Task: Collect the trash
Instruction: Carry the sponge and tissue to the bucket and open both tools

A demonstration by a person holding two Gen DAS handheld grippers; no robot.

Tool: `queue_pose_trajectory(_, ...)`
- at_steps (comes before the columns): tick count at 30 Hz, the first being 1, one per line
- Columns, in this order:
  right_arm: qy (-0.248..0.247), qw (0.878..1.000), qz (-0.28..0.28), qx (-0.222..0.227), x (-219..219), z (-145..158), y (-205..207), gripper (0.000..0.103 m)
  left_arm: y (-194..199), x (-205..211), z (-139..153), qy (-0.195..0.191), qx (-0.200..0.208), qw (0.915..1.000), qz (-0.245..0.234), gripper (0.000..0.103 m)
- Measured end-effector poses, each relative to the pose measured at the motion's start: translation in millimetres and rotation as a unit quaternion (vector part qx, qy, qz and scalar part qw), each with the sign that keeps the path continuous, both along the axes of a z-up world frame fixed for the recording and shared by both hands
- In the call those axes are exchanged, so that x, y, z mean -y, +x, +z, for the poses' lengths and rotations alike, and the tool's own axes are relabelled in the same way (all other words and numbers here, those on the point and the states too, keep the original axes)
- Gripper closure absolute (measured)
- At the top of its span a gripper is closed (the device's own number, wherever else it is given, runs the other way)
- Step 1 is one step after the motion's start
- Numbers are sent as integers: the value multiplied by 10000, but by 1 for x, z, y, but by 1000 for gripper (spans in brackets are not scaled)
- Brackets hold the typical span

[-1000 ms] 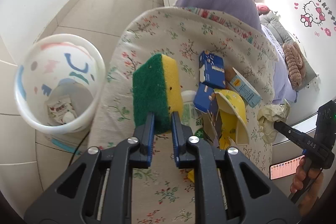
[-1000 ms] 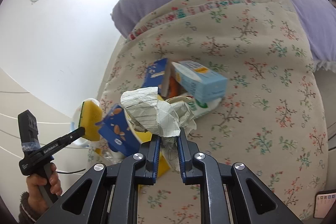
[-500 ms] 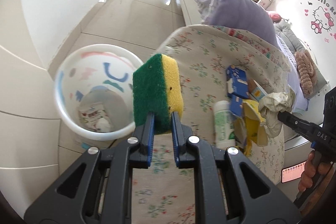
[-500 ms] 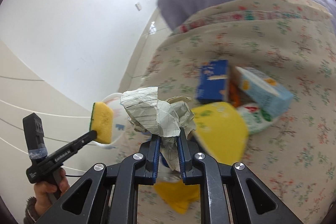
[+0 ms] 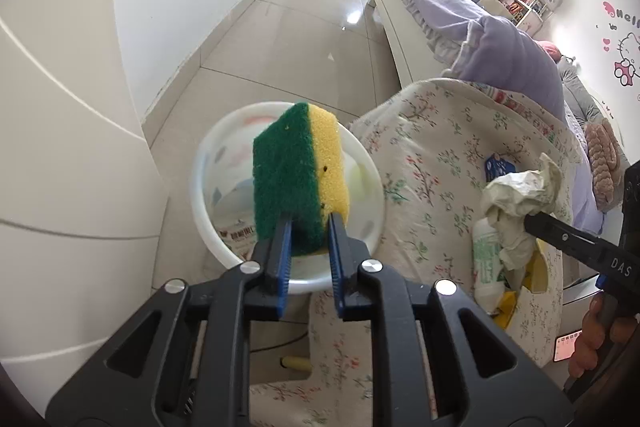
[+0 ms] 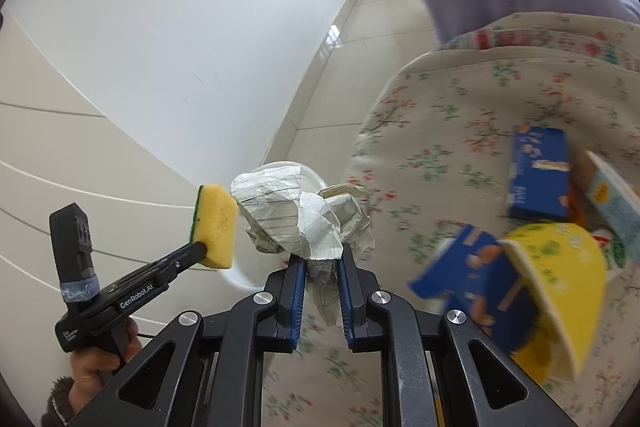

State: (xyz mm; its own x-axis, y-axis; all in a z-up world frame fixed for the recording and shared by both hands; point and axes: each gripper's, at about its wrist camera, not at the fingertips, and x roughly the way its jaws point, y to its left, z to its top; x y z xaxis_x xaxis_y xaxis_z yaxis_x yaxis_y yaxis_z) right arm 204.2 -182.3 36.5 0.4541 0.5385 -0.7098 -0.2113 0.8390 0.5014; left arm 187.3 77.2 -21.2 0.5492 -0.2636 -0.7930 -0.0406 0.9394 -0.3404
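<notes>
My left gripper [image 5: 308,223] is shut on a green and yellow sponge [image 5: 300,179] and holds it over the white waste bin [image 5: 212,147] on the floor. The sponge also shows in the right wrist view [image 6: 214,223]. My right gripper [image 6: 322,263] is shut on a crumpled paper wad [image 6: 292,215], held near the table's left edge, next to the sponge. The wad also shows in the left wrist view [image 5: 520,191]. The bin [image 6: 240,275] is mostly hidden behind the wad. Some wrappers [image 5: 240,237] lie in the bin.
A flowered tablecloth [image 6: 460,107] covers the table. On it lie blue cartons [image 6: 538,175], a yellow paper bowl [image 6: 560,287], a light blue box [image 6: 616,203] and a white-green bottle [image 5: 486,259]. A purple bed [image 5: 480,27] stands behind. A white wall [image 5: 60,107] is left of the bin.
Both grippers have swung left toward the bin. The sponge has moved from above the table to over the bin. The paper wad has moved to the table's left edge.
</notes>
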Motion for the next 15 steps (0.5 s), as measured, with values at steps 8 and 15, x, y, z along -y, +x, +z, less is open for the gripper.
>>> queue_pose_trajectory(8,49,9997,244,-64,-43,-17,23,87,1,-16,2,599,15,9977,303,29)
queue_pose_trajectory(15,93,9992,315,-211,-65,-38,42,87,-2,-29,0,1186,-25,9917,486,20)
